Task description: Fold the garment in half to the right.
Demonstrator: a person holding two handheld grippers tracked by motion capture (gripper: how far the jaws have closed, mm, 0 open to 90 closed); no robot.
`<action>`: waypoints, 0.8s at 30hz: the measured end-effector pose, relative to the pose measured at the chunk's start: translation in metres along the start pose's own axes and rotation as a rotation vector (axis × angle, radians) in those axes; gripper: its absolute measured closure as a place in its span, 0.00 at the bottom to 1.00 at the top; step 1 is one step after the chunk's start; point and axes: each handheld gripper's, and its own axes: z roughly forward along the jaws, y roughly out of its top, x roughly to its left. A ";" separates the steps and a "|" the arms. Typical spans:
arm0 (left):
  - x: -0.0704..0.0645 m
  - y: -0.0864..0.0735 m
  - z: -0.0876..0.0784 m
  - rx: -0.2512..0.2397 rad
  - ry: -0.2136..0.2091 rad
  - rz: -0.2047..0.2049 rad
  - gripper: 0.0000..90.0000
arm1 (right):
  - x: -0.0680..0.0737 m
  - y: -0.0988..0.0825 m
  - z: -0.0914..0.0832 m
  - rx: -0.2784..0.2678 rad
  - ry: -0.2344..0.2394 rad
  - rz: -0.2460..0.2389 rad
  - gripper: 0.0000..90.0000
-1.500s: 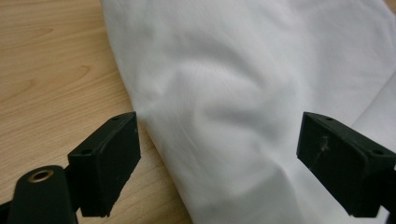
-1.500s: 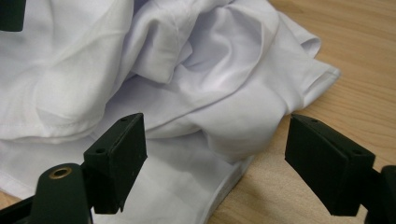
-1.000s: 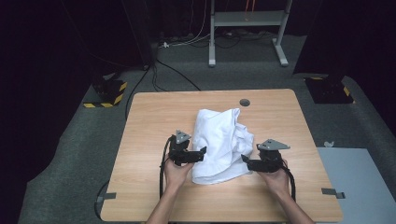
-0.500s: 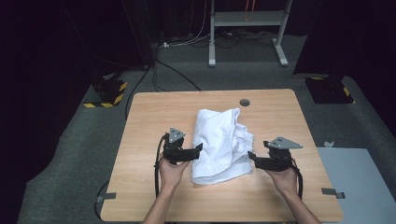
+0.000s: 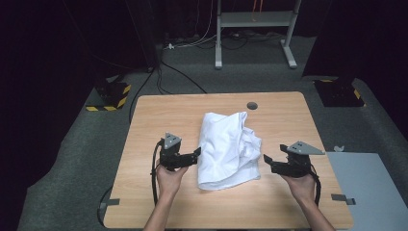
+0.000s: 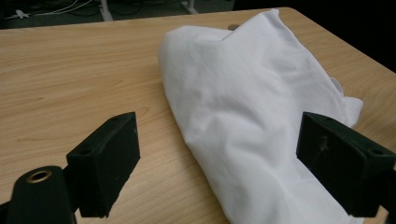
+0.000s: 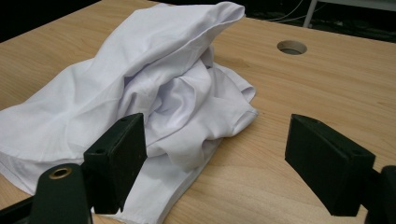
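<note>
Both grippers, left and right, jaws wide and seemingly empty, have drawn away from the white cloth.

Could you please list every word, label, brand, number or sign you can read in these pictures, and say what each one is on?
There is no readable text.
White cloth: plain, with no label or print on the sides that show.
Wooden table: bare wood grain, no marking.
Left gripper and right gripper: black, no lettering.
Floor blocks: yellow-and-black hazard stripes, a sign without words.
</note>
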 end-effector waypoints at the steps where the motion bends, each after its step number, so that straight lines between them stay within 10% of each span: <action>1: 0.001 -0.001 -0.001 0.000 0.002 -0.004 0.15 | -0.001 -0.001 -0.001 -0.001 -0.002 0.003 0.23; 24: 0.021 -0.021 -0.013 0.024 0.072 -0.037 0.15 | -0.019 -0.015 -0.015 0.006 -0.041 0.045 0.23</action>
